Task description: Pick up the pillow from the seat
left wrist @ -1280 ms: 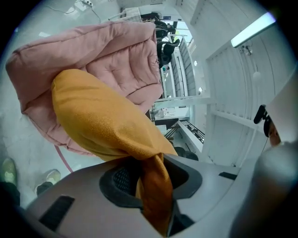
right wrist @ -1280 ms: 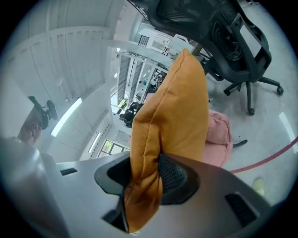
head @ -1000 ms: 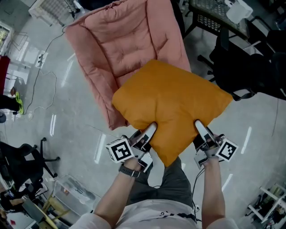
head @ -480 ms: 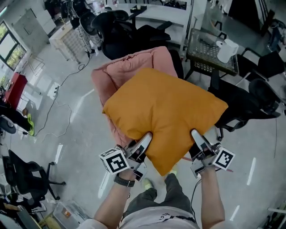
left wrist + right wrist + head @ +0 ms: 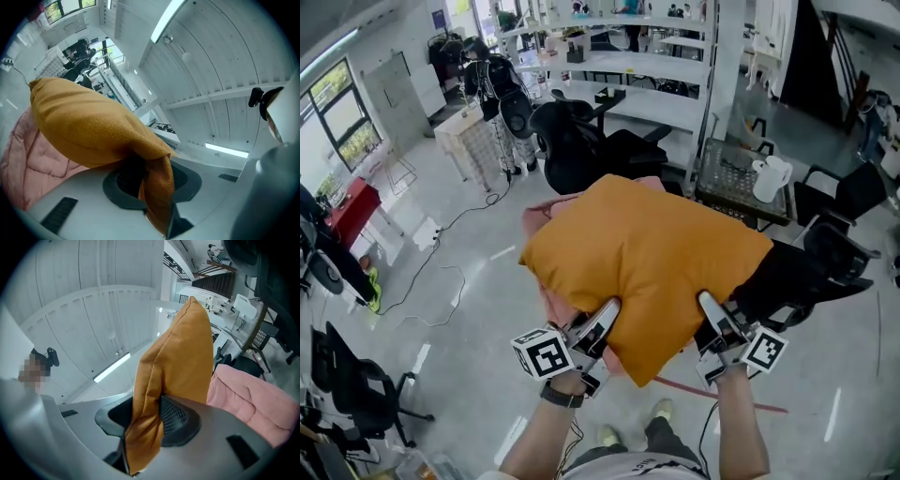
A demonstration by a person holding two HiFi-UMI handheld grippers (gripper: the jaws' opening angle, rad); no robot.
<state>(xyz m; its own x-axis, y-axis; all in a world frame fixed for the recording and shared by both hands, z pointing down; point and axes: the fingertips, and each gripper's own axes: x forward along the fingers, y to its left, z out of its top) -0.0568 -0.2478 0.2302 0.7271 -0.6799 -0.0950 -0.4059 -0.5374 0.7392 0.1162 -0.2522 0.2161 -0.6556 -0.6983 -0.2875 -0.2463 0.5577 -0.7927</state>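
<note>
Above the quilted pink seat point(image 5: 542, 217), the plump square orange pillow point(image 5: 647, 253) lies flat, corner nearest; left gripper point(image 5: 606, 311) and right gripper point(image 5: 709, 306) clamp its near edges.

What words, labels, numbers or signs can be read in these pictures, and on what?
No words or numbers can be read in any view.
Left cube and right cube: black-and-white square markers only, no letters.
Pillow: plain orange, no label showing.
Far-wall sign: too small to read.
</note>
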